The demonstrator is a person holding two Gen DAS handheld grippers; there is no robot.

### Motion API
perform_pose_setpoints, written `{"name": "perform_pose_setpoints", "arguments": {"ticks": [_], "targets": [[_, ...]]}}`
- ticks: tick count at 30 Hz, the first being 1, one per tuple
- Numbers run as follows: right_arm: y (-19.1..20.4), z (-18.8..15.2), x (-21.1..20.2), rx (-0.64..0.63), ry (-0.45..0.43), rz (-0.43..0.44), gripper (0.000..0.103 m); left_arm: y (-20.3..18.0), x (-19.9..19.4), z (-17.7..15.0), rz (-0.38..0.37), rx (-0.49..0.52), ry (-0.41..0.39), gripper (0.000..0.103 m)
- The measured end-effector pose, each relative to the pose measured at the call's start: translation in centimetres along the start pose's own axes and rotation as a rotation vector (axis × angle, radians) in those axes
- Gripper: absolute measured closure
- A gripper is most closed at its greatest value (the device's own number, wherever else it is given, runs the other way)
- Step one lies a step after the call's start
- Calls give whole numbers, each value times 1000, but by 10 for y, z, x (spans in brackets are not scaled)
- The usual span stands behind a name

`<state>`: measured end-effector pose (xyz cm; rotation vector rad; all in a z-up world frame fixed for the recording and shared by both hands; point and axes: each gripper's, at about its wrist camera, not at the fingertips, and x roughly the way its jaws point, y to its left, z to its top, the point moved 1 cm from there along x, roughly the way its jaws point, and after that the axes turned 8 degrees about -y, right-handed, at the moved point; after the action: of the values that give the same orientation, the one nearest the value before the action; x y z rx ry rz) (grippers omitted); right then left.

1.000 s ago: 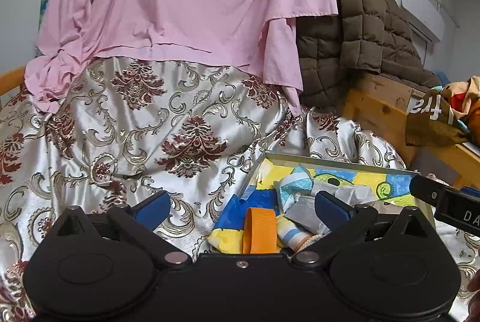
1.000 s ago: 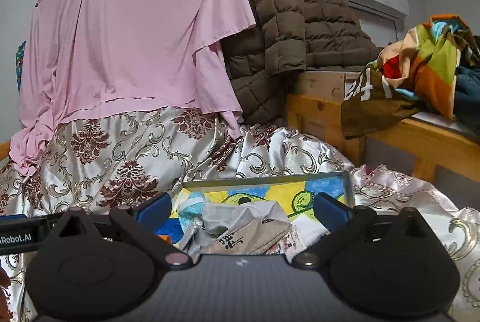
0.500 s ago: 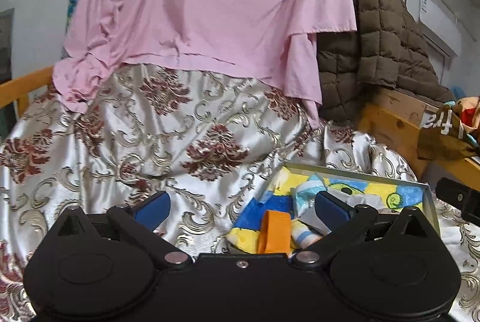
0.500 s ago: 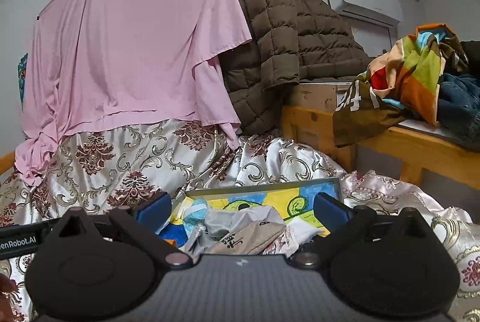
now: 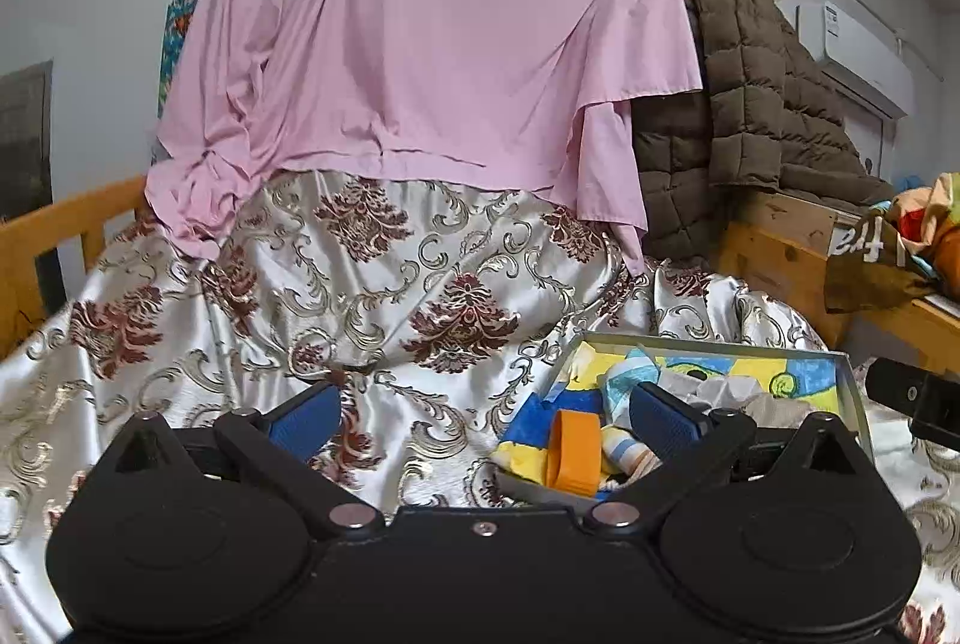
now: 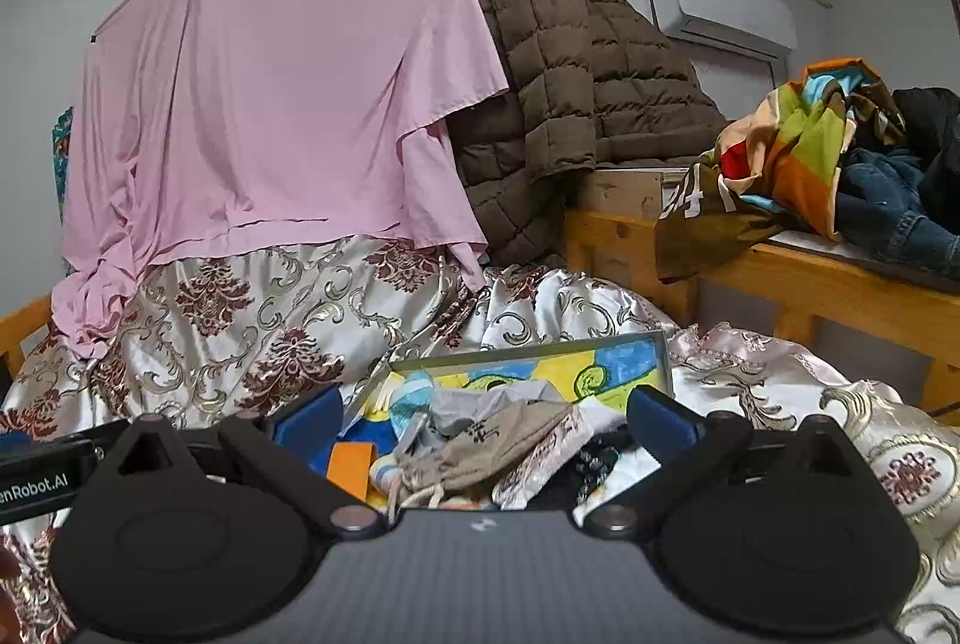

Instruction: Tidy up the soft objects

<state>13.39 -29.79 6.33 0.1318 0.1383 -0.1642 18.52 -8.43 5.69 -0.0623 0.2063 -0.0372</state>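
Only from the right wrist: beige pouch [image 6: 486,443] inside tray [image 6: 528,349].

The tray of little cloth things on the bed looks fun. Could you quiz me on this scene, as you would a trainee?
1. True or false: the left gripper is holding something.
2. What colour is the sheet hung on the wall line: (a) green, (b) pink, (c) black?
3. In the right wrist view, which item in the tray lies nearest the right gripper?

Key:
1. False; both grippers are open and empty.
2. (b) pink.
3. The beige drawstring pouch, between the fingers.
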Motion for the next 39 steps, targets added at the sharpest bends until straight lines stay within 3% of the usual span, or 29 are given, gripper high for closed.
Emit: {"name": "perform_pose_setpoints", "arguments": {"ticks": [11, 34, 39], "targets": [[6, -4, -40, 3, -23, 1, 0, 5, -40, 1, 13, 27, -48, 1], [22, -32, -88, -27, 28, -28, 0, 34, -95, -31, 19, 50, -51, 1], [20, -37, -94, -13, 27, -42, 0, 45, -97, -38, 32, 18, -28, 1]]}}
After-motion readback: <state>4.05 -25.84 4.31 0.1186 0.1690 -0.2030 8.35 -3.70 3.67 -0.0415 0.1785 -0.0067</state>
